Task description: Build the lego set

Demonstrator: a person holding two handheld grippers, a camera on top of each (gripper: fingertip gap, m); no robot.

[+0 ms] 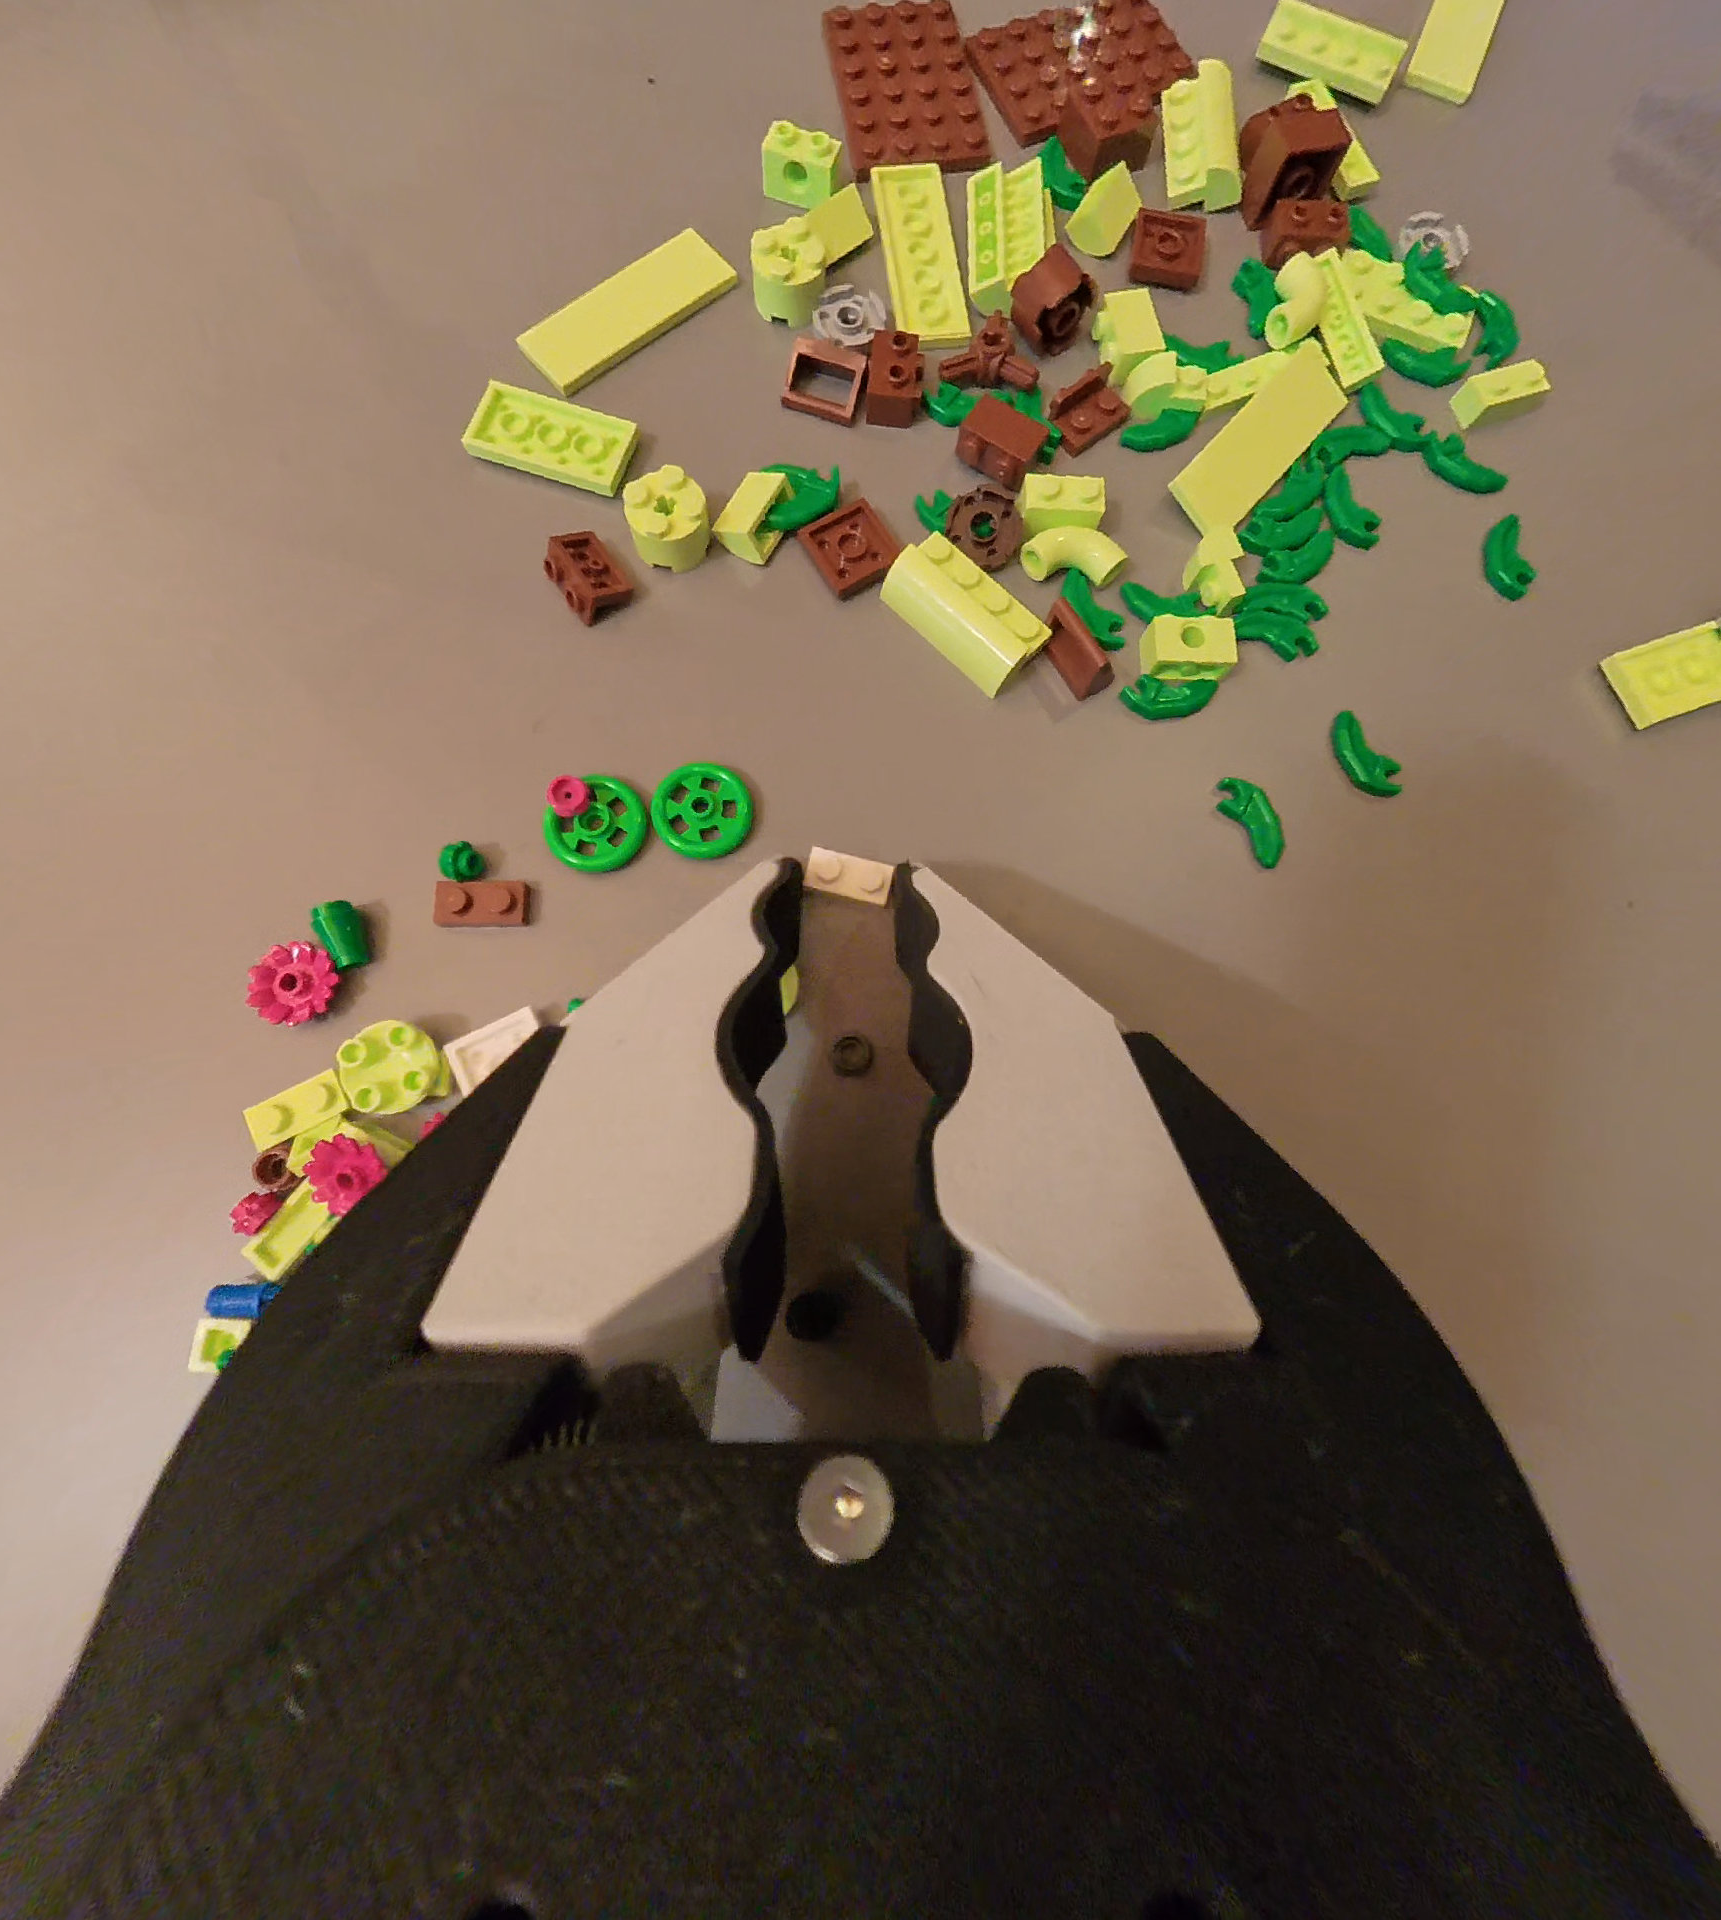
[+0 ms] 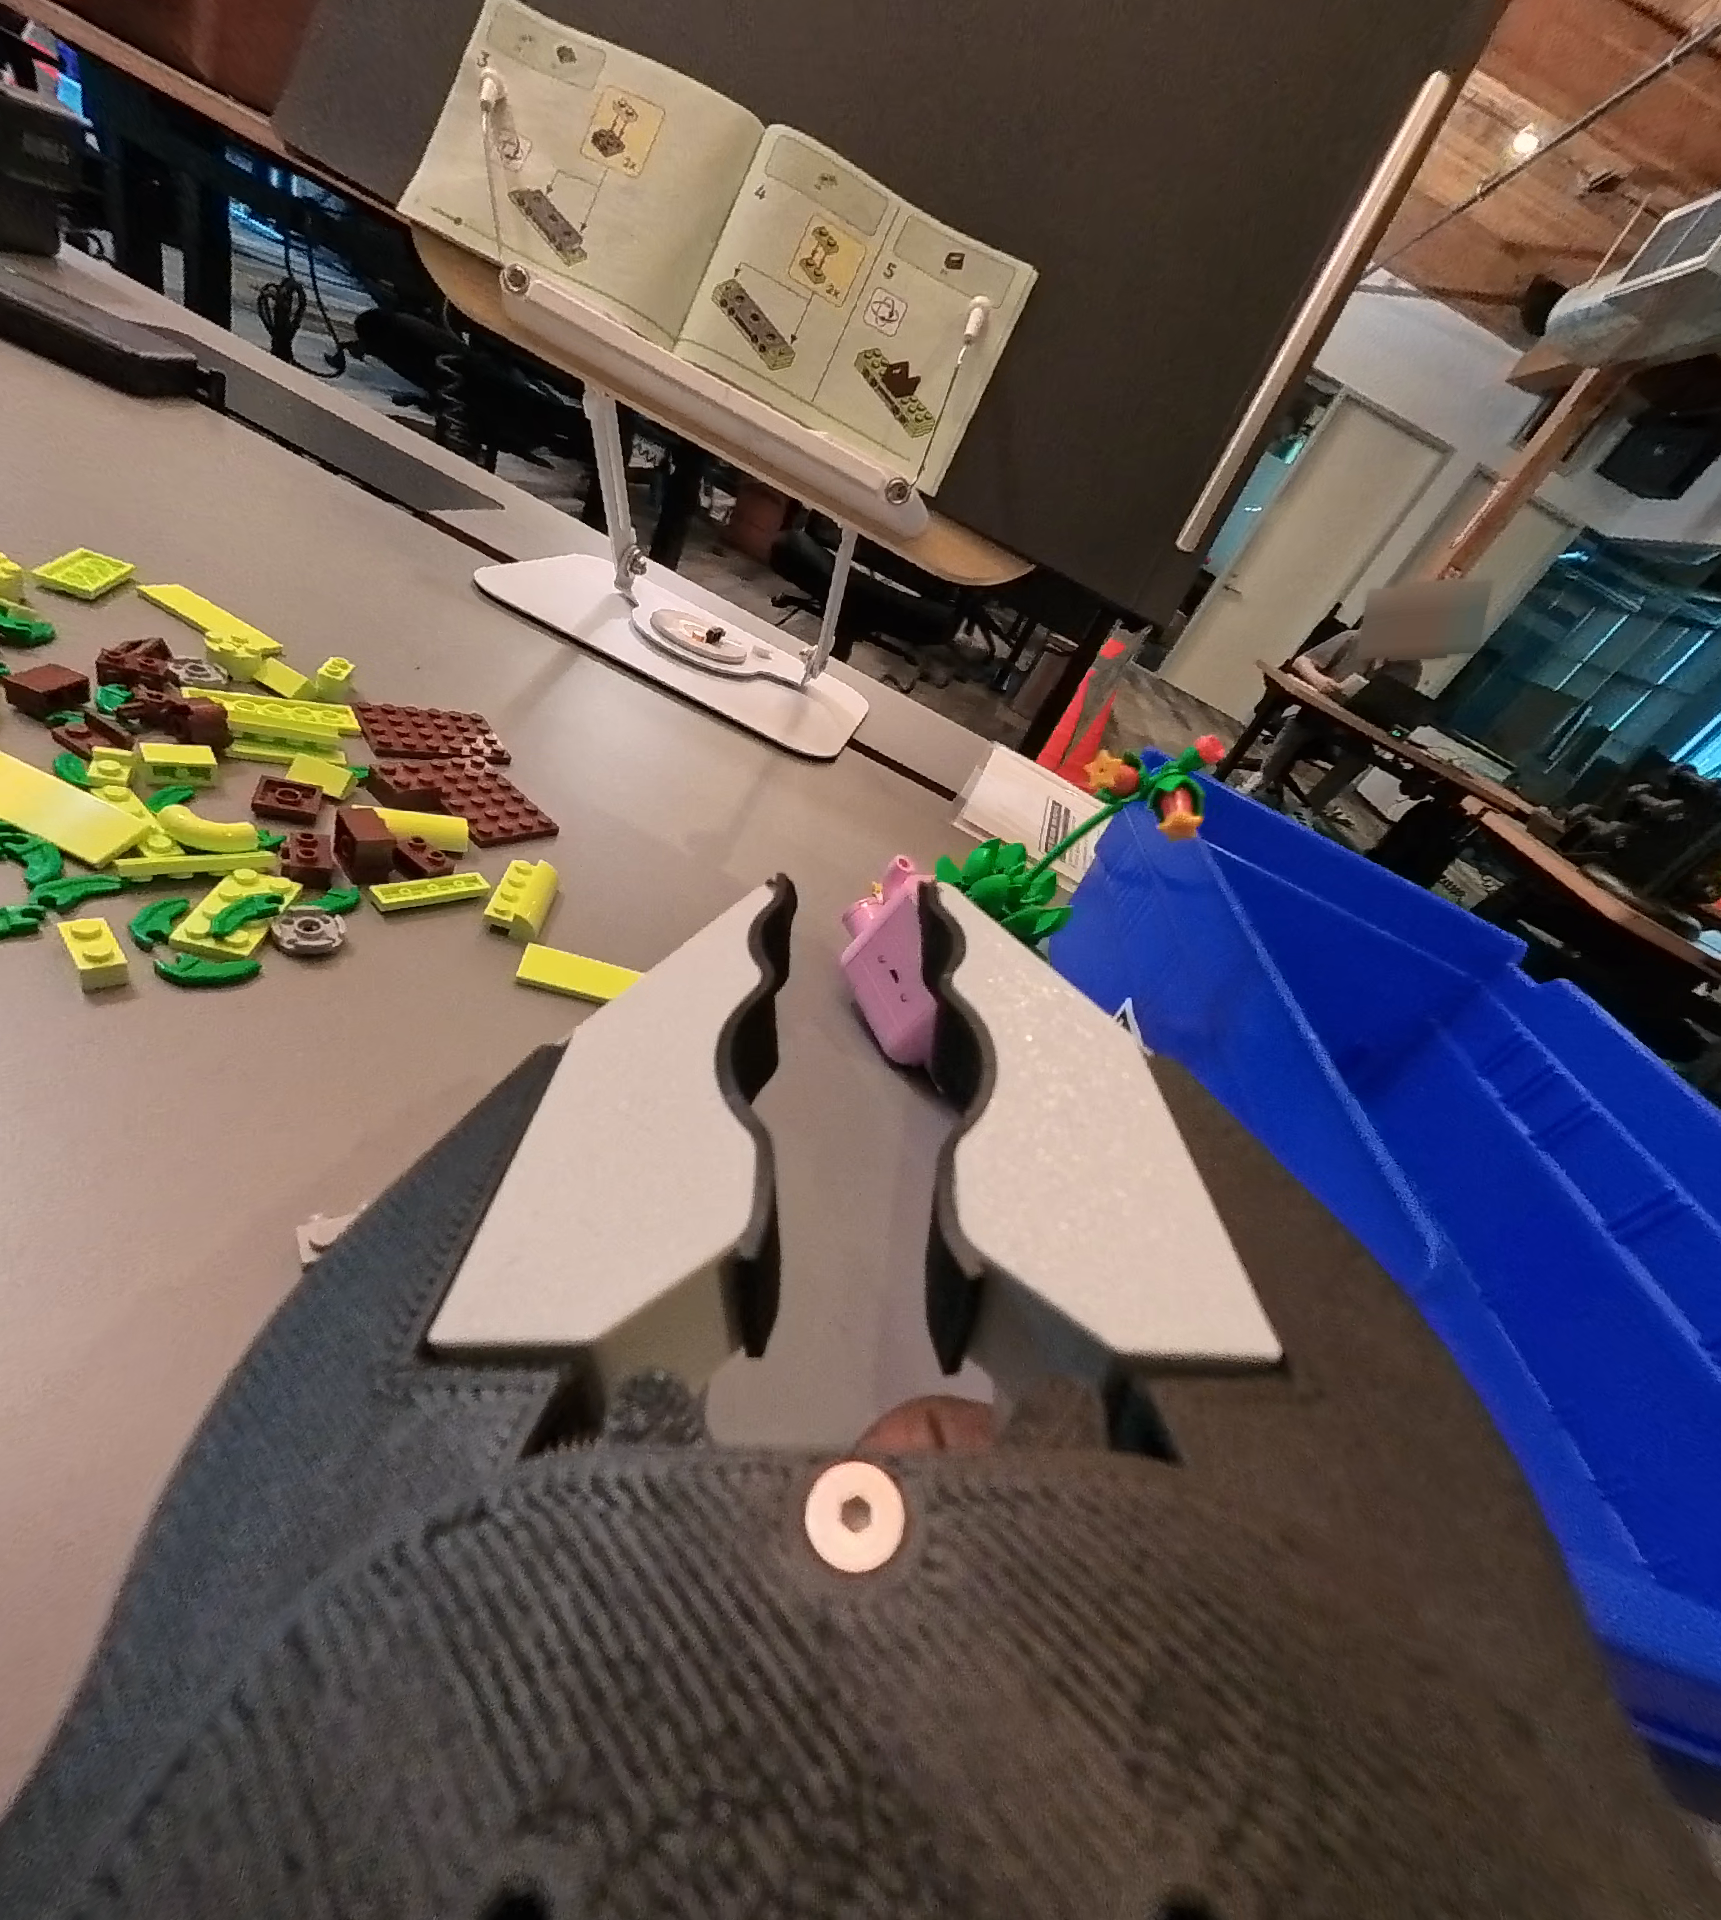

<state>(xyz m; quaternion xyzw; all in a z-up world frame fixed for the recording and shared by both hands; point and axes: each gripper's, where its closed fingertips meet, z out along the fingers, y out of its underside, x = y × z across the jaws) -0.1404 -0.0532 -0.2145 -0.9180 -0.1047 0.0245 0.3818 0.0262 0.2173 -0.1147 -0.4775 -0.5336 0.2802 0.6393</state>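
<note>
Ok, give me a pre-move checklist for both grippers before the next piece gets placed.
1. Left gripper has a piece: ok, a small white plate sits between its tips.
2. Grip is secure: cannot tell, only the plate's edge shows.
3. Right gripper is free: ok, its jaws stand apart with nothing between them.
4. Instruction booklet is readable: ok, it lies open on its stand.
5. Mating part identified: cannot tell, the loose lime and brown bricks are an unsorted pile.
6. Right gripper's path is clear: not ok, a pink piece and the blue bin lie close ahead.
</note>
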